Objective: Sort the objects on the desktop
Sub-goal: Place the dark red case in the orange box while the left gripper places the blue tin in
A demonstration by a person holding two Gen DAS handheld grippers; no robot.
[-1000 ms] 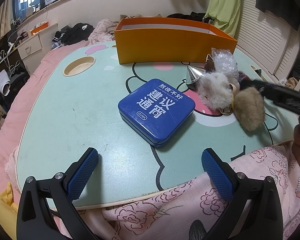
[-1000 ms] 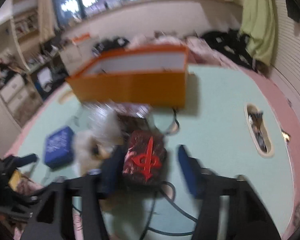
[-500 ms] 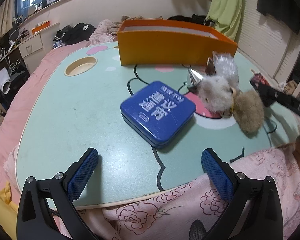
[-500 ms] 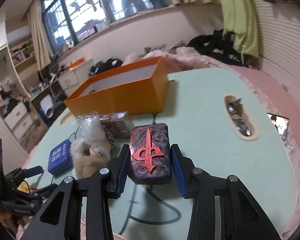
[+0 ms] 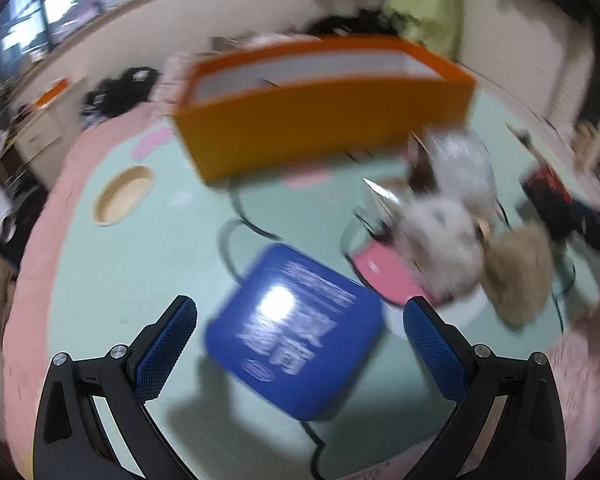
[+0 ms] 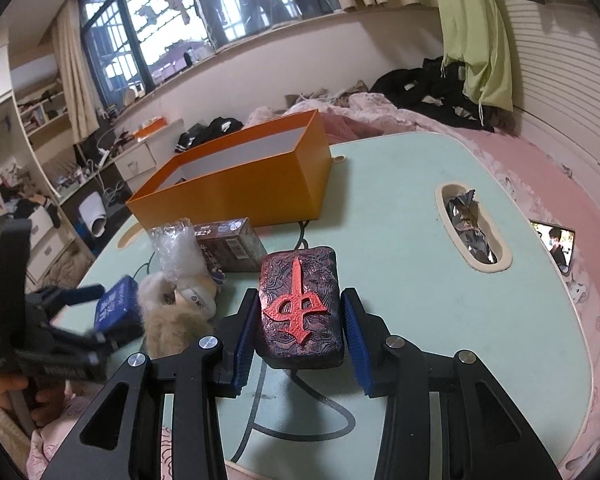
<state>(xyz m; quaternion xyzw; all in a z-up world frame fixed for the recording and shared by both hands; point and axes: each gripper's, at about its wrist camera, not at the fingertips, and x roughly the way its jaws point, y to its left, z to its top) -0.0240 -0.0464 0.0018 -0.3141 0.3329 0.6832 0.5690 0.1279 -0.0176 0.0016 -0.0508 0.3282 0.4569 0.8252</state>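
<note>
My right gripper is shut on a dark block with a red raised sign and holds it above the mint table. My left gripper is open and empty, its blue pads on either side of the blue tin, just above it; this view is blurred. The tin and the left gripper also show at the left in the right wrist view. The open orange box stands at the table's far side.
Two fur pompoms, a silver cone, a plastic-wrapped bundle and a brown carton lie between tin and box. A slot holding wrappers is at the right. A round recess is at the left.
My left gripper has moved forward and down over the blue tin. My right gripper keeps its hold on the dark block, with the box now seen more from the right.
</note>
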